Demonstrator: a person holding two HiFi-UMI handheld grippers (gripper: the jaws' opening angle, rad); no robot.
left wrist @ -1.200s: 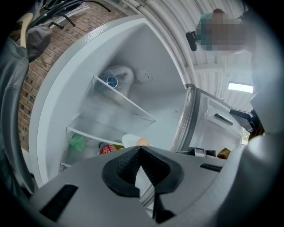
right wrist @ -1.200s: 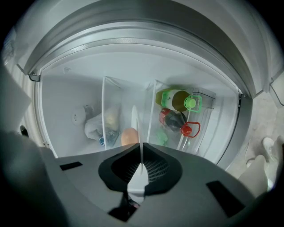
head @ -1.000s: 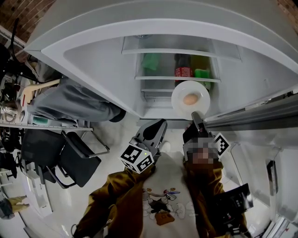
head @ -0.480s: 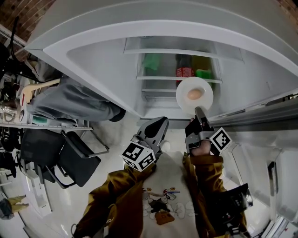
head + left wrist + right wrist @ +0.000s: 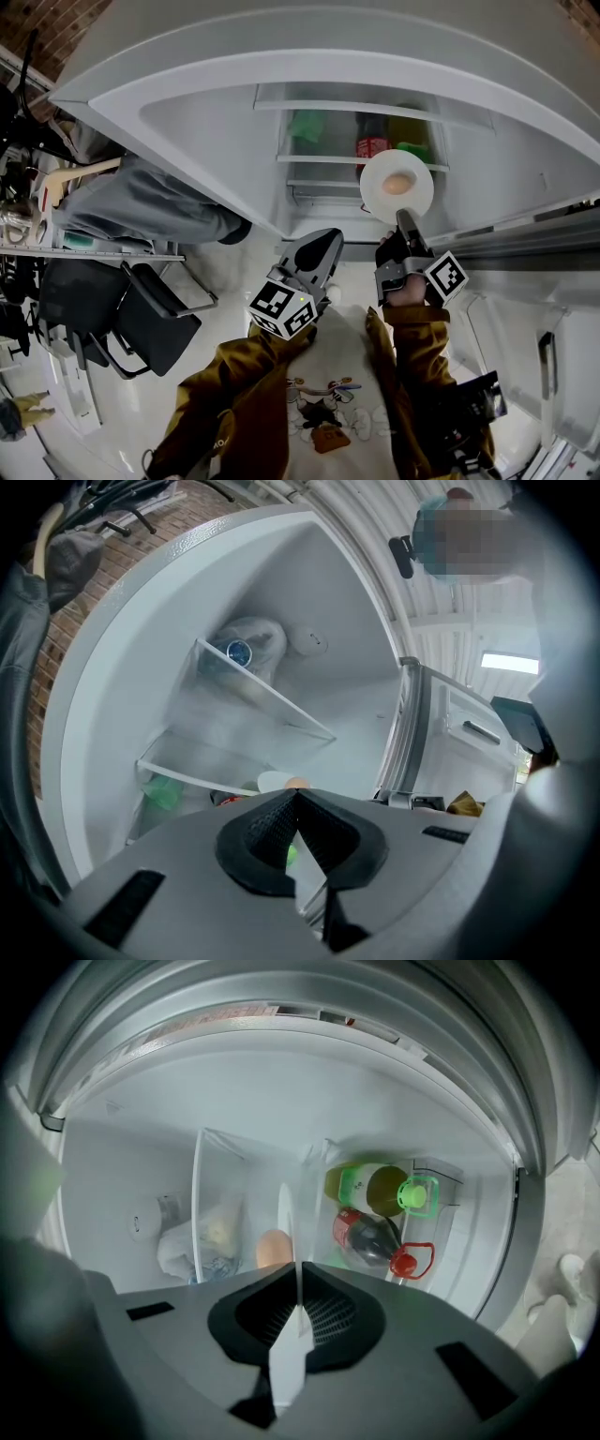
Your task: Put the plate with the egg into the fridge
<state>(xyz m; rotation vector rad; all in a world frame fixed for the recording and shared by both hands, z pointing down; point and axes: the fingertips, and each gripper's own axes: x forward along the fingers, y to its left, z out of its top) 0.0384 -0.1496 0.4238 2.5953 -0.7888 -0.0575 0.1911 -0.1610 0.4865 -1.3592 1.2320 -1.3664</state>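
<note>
Two grippers are up in front of the open fridge (image 5: 178, 131). My left gripper (image 5: 322, 246) has its jaws pressed together at the tips w/ nothing between them. It hangs outside the fridge, below-left of the plate and apart from it. My right gripper (image 5: 405, 221) is clamped narrow on the near rim of the white plate (image 5: 377, 187). The plate sticks out past my fingertips into the fridge opening. The egg (image 5: 397, 184) lies near the plate's middle, beyond the pads (image 5: 328, 1314) & not touching them. In right gripper view the plate shows edge-on, a thin white blade running between those pads, w/ the egg just left of it.

Hard to see: in left gripper view the plate is only a pale sliver w/ a bit of egg peeking over my jaws. Can't tell whether the plate rests on a shelf. My gripper bodies cut off the fridge's lower part.

Materials, L to R: crumpled clear bag (image 5: 202, 1237), contents unclear. Glass shelf (image 5: 262, 700), clear & flat. Fridge walls are smooth white plastic. Plate is round & glossy, egg light brown & oval, pads black & ribbed. Right of the plate lie a dark bottle w/ red cap (image 5: 375, 1238) & an amber bottle w/ green cap (image 5: 375, 1188).
</note>
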